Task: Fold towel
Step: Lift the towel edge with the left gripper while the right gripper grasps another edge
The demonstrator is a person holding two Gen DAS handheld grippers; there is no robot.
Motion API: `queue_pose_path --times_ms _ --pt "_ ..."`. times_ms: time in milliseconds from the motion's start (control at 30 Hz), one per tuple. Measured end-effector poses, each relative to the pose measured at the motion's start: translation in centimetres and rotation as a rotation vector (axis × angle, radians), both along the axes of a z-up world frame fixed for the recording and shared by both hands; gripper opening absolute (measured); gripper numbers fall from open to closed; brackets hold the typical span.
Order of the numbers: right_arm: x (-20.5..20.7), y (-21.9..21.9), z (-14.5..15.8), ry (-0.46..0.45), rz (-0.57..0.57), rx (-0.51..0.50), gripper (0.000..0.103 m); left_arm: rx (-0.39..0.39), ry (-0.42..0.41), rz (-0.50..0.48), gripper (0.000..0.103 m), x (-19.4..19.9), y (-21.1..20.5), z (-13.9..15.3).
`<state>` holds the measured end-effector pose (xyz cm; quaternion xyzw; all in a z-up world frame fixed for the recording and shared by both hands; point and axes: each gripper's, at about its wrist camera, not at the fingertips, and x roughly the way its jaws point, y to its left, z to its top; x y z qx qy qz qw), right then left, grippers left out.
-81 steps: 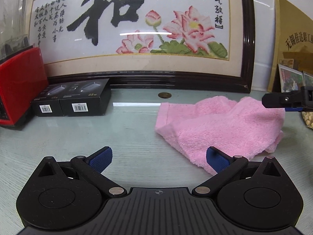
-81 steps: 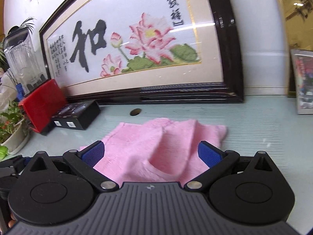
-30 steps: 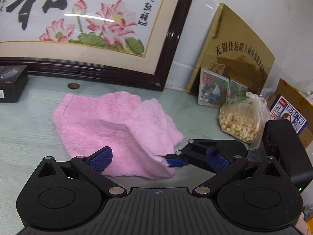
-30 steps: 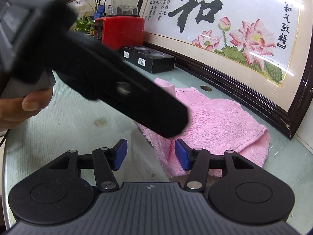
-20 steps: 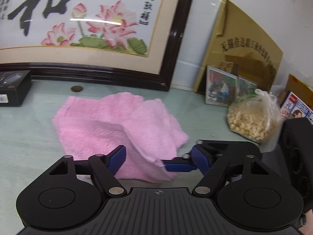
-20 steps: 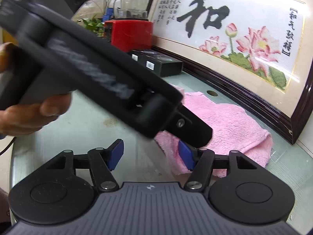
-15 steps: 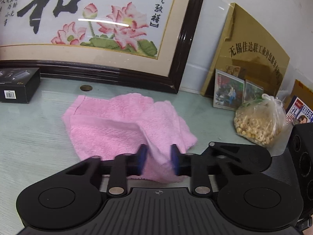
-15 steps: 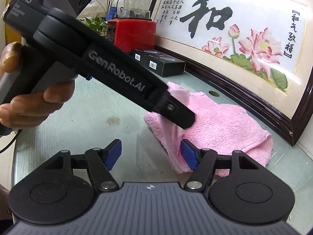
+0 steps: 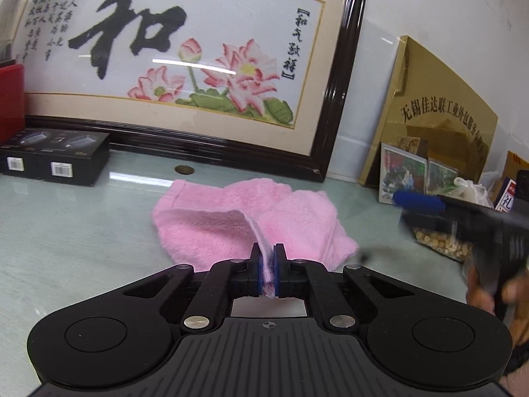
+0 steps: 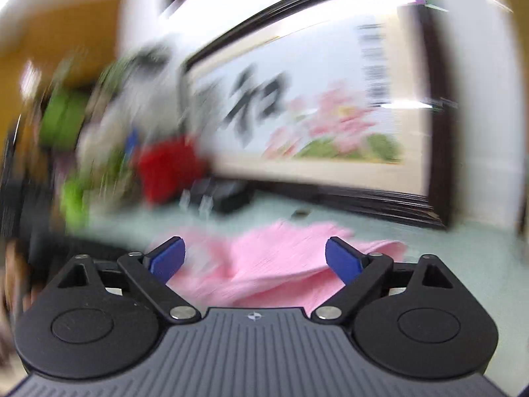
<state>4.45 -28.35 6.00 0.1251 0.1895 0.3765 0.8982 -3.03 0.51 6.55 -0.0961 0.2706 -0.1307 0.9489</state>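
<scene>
A pink towel [image 9: 231, 218] lies rumpled on the pale glass tabletop [image 9: 66, 231]. My left gripper [image 9: 267, 274] is shut on a near corner of the towel and lifts a fold of it up off the heap. In the left wrist view my right gripper [image 9: 416, 201] is blurred at the right edge, off the towel. In the right wrist view, which is motion-blurred, my right gripper [image 10: 254, 258] is open and empty, with the towel [image 10: 264, 264] just beyond its fingers.
A large framed lotus picture [image 9: 178, 66] leans on the wall behind the towel. Black boxes [image 9: 53, 162] and a red appliance [image 9: 10, 99] stand at the left. A gold plaque [image 9: 439, 115], photos [image 9: 403, 172] and a bag of nuts [image 9: 443, 244] stand at the right. A coin [image 9: 183, 169] lies near the frame.
My left gripper has closed on the towel's near corner and lifted it. My right gripper has opened, let go and swung away to the right, fast enough to blur its view.
</scene>
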Motion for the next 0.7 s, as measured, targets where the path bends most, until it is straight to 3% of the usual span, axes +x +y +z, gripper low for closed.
queue_pose_path --times_ms 67,167,233,400,500,700 --pt "0.9 -0.8 -0.5 0.042 -0.066 0.03 0.093 0.014 -0.019 0.013 0.005 -1.6 1.0 0.2" --pt "2.0 -0.4 -1.6 0.085 -0.123 -0.007 0.088 0.013 -0.031 0.021 0.005 -3.4 2.3 0.2" --pt "2.6 -0.2 -2.4 0.14 -0.127 -0.018 0.079 0.014 -0.022 0.034 0.005 -4.0 3.0 -0.1" --pt "4.3 0.2 -5.3 0.287 -0.185 -0.057 0.069 -0.013 0.01 0.056 0.005 -3.7 4.4 -0.8" --pt "4.8 -0.3 -7.2 0.364 -0.216 -0.034 0.063 -0.032 0.028 0.074 0.005 -3.3 5.2 -1.1" --pt "6.2 -1.5 -9.1 0.448 -0.233 0.073 0.063 -0.05 0.052 0.084 0.006 -3.0 6.0 -1.9"
